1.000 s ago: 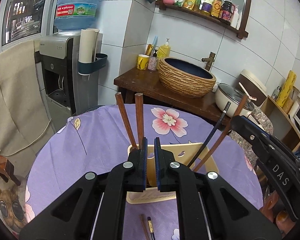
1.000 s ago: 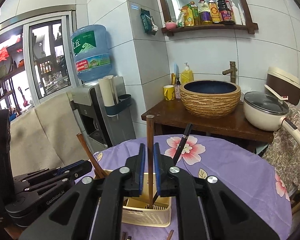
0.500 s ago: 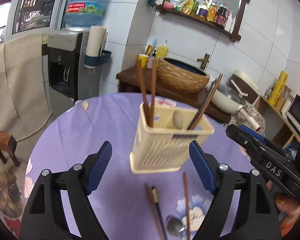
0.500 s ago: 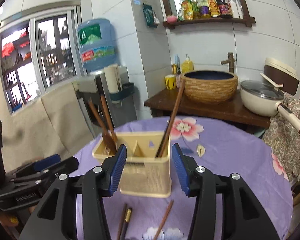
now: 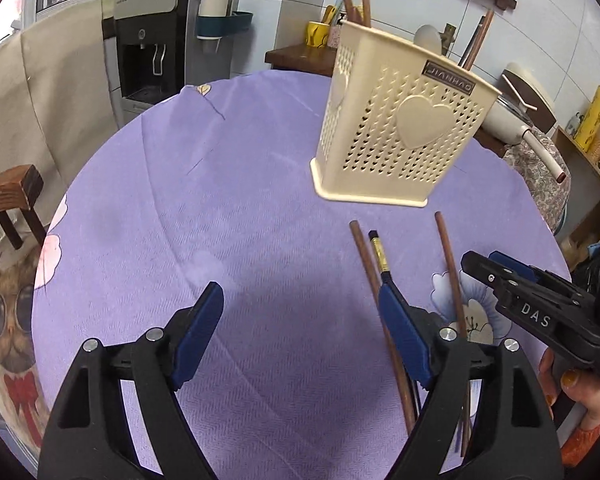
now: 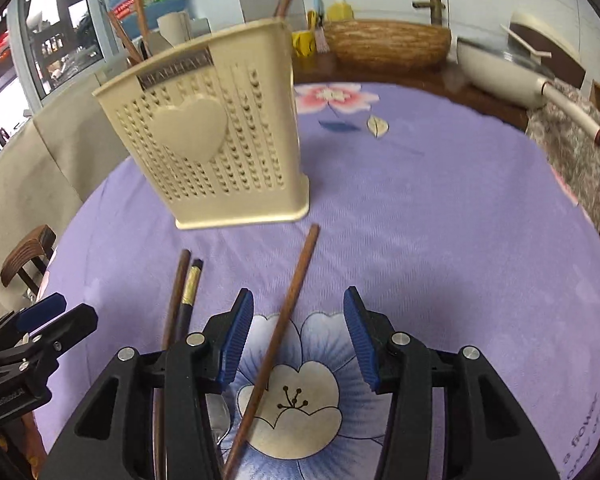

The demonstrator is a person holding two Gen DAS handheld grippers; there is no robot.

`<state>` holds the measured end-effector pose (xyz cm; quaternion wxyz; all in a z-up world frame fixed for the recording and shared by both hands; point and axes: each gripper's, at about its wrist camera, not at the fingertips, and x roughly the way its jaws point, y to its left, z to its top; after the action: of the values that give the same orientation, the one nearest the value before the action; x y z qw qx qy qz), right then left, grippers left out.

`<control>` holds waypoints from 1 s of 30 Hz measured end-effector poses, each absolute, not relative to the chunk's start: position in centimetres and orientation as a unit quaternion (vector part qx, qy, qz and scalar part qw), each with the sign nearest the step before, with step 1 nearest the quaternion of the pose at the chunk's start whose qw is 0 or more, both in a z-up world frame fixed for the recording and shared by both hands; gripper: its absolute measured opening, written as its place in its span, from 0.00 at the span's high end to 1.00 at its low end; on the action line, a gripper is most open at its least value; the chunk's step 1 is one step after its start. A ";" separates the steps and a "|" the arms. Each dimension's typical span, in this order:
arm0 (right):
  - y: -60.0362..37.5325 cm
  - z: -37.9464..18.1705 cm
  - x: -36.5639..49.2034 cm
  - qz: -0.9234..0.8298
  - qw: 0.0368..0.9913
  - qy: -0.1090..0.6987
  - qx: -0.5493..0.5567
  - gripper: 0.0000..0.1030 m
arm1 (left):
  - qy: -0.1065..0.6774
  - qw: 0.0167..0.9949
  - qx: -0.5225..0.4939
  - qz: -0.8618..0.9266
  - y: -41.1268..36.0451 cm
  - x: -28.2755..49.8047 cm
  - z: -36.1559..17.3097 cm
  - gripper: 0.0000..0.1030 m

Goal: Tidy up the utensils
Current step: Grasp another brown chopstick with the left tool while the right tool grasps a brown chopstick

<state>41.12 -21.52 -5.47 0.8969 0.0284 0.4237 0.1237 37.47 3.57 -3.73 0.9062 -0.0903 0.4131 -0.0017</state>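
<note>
White glossy wall tiles are catching daylight from a window at the left. A grey-and-black water dispenser is standing against the wall, a beige cloth hanging beside it. A dark wooden side table is carrying a woven brown basin. A brown wooden chair is sitting beside the round counter's purple floral cloth.
</note>
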 end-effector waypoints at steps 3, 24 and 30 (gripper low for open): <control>-20.9 -6.1 41.6 0.122 0.893 0.433 0.025 0.56 | 0.414 0.905 -0.093 0.000 3.7 37.1 -4.1 0.23; -20.1 -7.2 45.5 0.079 0.889 0.451 0.007 0.90 | 0.440 0.894 -0.081 -0.026 1.9 38.5 -5.1 0.28; -20.5 -7.3 45.3 0.081 0.887 0.453 0.019 0.91 | 0.449 0.889 -0.087 -0.033 1.3 39.6 -5.4 0.35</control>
<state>45.32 -20.53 -7.26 0.8875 0.0191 0.4533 0.0808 39.62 1.34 -5.37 0.8887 -0.0873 0.4489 -0.0328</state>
